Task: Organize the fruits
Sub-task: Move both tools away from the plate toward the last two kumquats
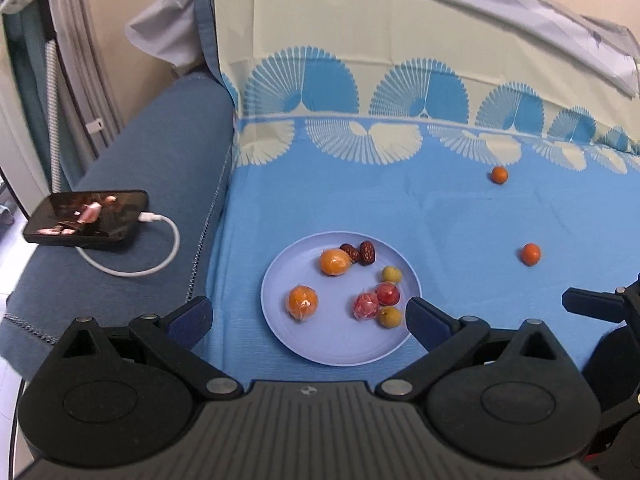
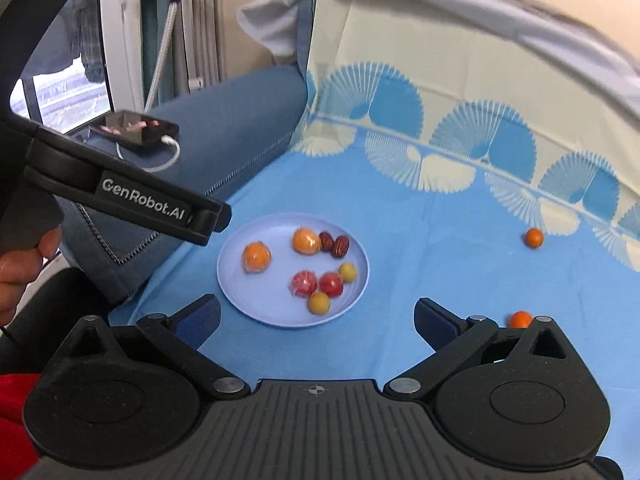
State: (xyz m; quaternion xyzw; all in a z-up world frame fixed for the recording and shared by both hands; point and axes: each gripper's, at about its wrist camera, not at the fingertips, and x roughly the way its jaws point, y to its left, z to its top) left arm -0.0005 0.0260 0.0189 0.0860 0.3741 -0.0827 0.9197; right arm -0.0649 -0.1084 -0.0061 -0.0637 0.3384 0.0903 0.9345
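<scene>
A pale blue plate lies on the blue patterned cloth. It holds two wrapped oranges, two red dates, two red wrapped fruits and two small yellow fruits. Two small orange fruits lie loose on the cloth, one far back and one nearer; the nearer one sits just behind my right gripper's right finger. My left gripper hangs open above the plate's near side, nothing between its fingers. My right gripper is open and holds nothing, right of the plate.
A phone with a white charging cable lies on the blue sofa arm at the left. The patterned cloth rises up the backrest behind. A person's hand holds the left gripper's handle.
</scene>
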